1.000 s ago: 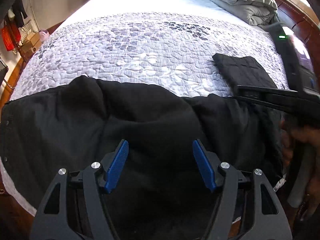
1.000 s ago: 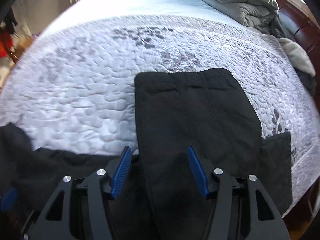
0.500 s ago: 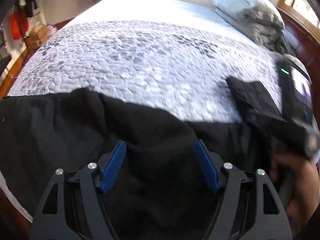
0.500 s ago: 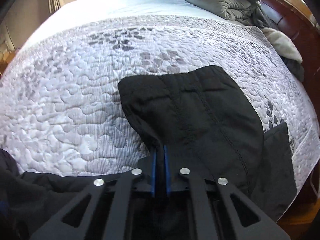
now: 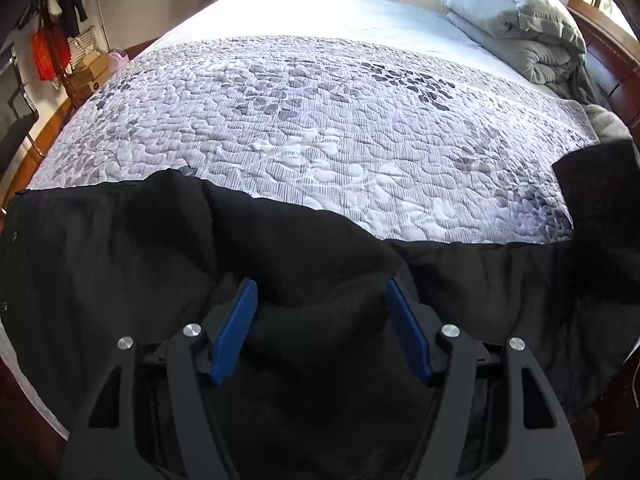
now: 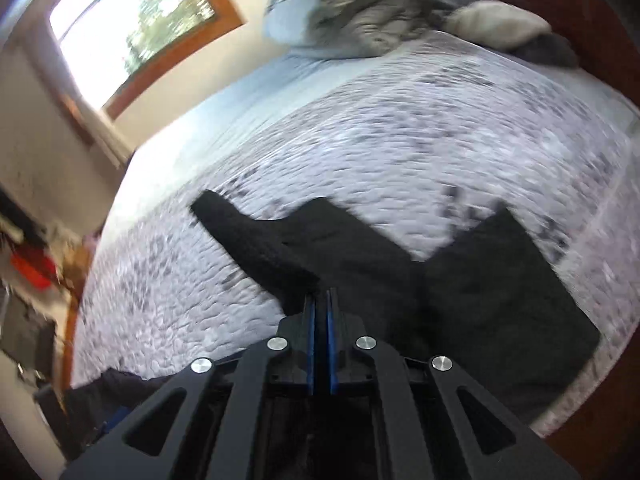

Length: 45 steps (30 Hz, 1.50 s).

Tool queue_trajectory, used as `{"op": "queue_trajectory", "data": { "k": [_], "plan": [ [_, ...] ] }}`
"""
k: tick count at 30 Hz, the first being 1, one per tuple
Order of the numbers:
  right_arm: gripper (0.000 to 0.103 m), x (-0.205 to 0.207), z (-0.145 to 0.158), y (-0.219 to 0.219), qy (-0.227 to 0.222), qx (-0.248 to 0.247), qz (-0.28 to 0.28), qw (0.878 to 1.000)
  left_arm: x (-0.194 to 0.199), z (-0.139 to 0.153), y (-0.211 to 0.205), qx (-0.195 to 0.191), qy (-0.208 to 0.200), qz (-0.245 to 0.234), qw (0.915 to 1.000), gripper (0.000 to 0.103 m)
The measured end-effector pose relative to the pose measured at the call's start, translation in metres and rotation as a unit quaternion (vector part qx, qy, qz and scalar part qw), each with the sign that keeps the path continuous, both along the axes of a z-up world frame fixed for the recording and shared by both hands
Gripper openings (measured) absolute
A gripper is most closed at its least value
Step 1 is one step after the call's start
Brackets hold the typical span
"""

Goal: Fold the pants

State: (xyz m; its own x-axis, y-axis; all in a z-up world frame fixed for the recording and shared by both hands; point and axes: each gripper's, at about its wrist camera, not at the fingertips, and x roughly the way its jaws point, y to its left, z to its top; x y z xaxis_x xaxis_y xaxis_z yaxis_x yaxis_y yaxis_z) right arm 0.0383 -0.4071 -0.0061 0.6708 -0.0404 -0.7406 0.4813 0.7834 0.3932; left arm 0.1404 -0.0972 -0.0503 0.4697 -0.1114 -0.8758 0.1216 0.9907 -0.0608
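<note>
— Bedroom, by the look of it?

— Yes. Most of both views is a bed (image 5: pixel 320 128) under a grey-and-white quilt with a pebble pattern. Folded grey bedding (image 5: pixel 516 20) is piled at the far right corner, against a dark wooden frame. The right wrist view shows a window (image 6: pixel 132 20) with a wooden surround, though that view is smeared and tilted.

— And the pants?

— Black pants (image 5: pixel 120 248) lie along the near edge of the bed. In the left wrist view the cloth runs from the far left, where the waist end lies flat, across to the right, with a rumpled hump in the middle.

— What is the left hand-held gripper (image 5: pixel 322 332) doing?

— Its blue fingers (image 5: pixel 236 332) are spread wide, one on either side of that hump of cloth. Whether they touch the fabric I cannot tell.

— The right one?

— The right hand-held gripper (image 6: pixel 321 340) has its blue pads pressed together, pinching a fold of the pants (image 6: pixel 360 264). From the pinch the cloth fans out over the quilt: one narrow end points up and left, and a broader piece lies flat to the right near the bed's edge.
</note>
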Motion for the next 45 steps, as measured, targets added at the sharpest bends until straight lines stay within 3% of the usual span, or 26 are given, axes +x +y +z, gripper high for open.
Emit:
{"op": "queue_trajectory", "data": {
  "k": [7, 10, 12, 16, 19, 21, 23, 27, 31, 33, 36, 38, 41, 45],
  "plan": [
    [0.007, -0.058, -0.036, -0.054, 0.022, 0.038, -0.085, 0.995, -0.014, 0.005, -0.015, 0.023, -0.015, -0.014, 0.9995, 0.072],
    [0.022, -0.075, -0.053, -0.067, 0.047, 0.042, -0.107, 0.992, -0.019, 0.006, -0.020, 0.029, -0.017, -0.020, 0.9992, 0.073],
    [0.023, -0.087, -0.061, -0.077, 0.061, 0.029, -0.121, 0.990, -0.022, 0.005, -0.022, 0.033, -0.018, -0.022, 0.9991, 0.073],
    [0.039, -0.108, -0.073, -0.101, 0.049, 0.059, -0.145, 0.986, -0.030, 0.006, -0.027, 0.041, -0.017, -0.029, 0.9986, 0.074],
    [0.039, -0.120, -0.085, -0.121, 0.035, 0.104, -0.152, 0.982, -0.036, 0.007, -0.031, 0.040, -0.015, -0.037, 0.9984, 0.075],
    [0.030, -0.123, -0.093, -0.130, 0.040, 0.121, -0.153, 0.980, -0.040, 0.009, -0.034, 0.037, -0.013, -0.042, 0.9983, 0.076],
    [0.020, -0.126, -0.098, -0.132, 0.046, 0.124, -0.149, 0.980, -0.047, 0.010, -0.039, 0.032, -0.009, -0.050, 0.9982, 0.076],
    [0.012, -0.133, -0.092, -0.131, 0.034, 0.122, -0.126, 0.984, -0.060, 0.012, -0.048, 0.025, -0.004, -0.064, 0.9976, 0.077],
    [0.011, -0.131, -0.099, -0.125, 0.096, 0.084, -0.101, 0.987, -0.073, 0.010, -0.059, 0.029, 0.002, -0.084, 0.9961, 0.078],
    [0.011, -0.131, -0.109, -0.124, 0.105, 0.087, -0.097, 0.986, -0.077, 0.006, -0.062, 0.035, 0.005, -0.089, 0.9954, 0.079],
    [0.017, -0.135, -0.107, -0.122, 0.090, 0.081, -0.085, 0.989, -0.080, 0.003, -0.064, 0.038, 0.010, -0.091, 0.9950, 0.079],
    [0.036, -0.142, -0.101, -0.123, 0.076, 0.091, -0.081, 0.990, -0.082, 0.004, -0.064, 0.037, 0.009, -0.092, 0.9950, 0.079],
    [0.040, -0.157, -0.094, -0.128, 0.067, 0.100, -0.087, 0.989, -0.085, 0.004, -0.065, 0.037, 0.010, -0.095, 0.9947, 0.080],
    [0.047, -0.173, -0.103, -0.133, 0.056, 0.146, -0.084, 0.984, -0.090, 0.005, -0.067, 0.034, 0.010, -0.102, 0.9942, 0.081]
  ]
}}
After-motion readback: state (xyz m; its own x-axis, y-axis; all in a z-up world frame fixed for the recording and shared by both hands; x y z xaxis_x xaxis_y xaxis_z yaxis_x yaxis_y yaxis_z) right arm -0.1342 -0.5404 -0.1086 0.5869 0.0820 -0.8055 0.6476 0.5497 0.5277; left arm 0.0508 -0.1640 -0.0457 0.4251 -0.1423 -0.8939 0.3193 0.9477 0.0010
